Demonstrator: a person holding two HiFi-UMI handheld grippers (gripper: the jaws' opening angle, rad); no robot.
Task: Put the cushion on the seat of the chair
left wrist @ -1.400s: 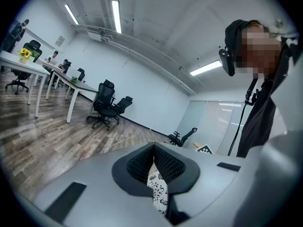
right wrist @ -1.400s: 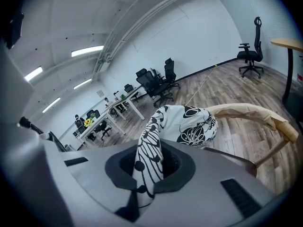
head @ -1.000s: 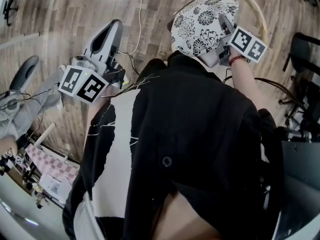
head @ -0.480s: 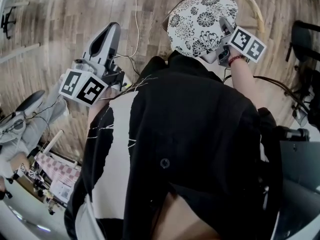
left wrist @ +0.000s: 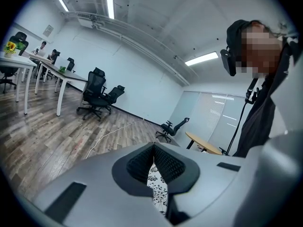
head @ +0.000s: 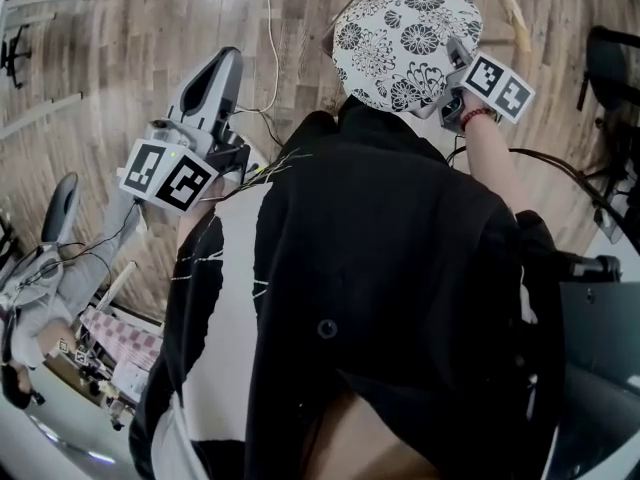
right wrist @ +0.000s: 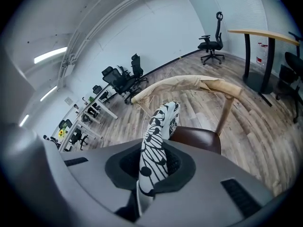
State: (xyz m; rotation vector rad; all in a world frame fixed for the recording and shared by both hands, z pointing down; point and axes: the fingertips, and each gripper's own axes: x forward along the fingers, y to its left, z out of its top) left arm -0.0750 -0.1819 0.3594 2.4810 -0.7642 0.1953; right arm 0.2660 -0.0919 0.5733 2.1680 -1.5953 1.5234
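The cushion, white with black flowers, is held raised on edge over the dark brown seat of the wooden-backed chair.

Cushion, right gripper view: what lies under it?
The chair's brown seat shows below the cushion, wooden backrest behind; the seat's near part is hidden by the right gripper.

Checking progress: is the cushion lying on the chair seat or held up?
Held up: the right gripper is clamped on the cushion, edge-on over the brown seat.
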